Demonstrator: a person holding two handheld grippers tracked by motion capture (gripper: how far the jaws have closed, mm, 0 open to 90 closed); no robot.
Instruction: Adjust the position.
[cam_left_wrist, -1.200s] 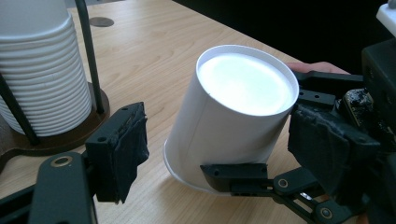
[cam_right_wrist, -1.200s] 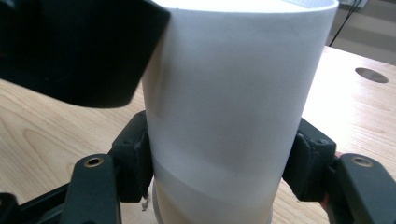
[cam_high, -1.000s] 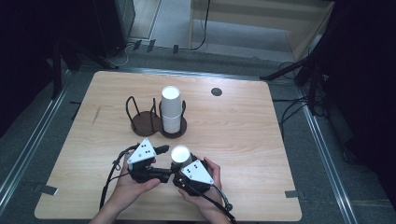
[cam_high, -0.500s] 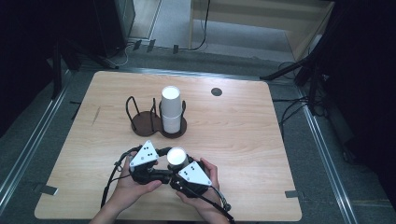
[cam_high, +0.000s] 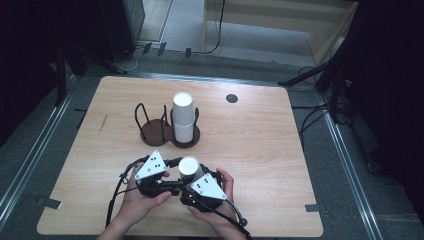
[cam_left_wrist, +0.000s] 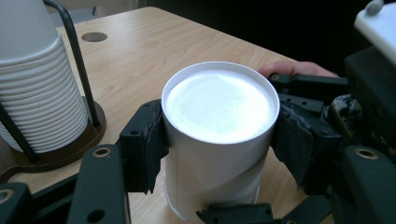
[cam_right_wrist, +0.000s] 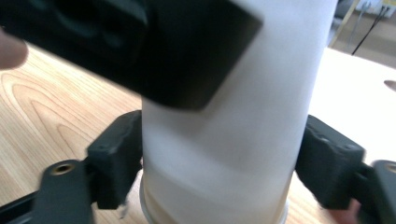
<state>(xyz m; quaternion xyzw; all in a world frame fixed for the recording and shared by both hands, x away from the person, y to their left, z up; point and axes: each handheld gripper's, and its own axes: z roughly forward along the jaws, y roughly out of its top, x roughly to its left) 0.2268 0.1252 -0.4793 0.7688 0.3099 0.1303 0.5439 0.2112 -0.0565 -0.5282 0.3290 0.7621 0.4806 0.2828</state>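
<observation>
Wooden table (cam_high: 260, 145) on a grey floor, dark surroundings, cables beyond the far edge; right half of the table is bare, and so is the left strip. Near the front edge, left of centre: left gripper (cam_high: 172, 176) clamped on an upside-down white paper cup (cam_high: 189, 168), pads pressing both sides after just closing; right gripper (cam_high: 196, 181) straddles the same cup, jaws just opened, left pad about touching and right pad just clear of the wall. Behind, mid-table, a dark two-ring holder (cam_high: 155, 131) carries a stack of white cups (cam_high: 183, 117) in its right ring; no readable writing.
</observation>
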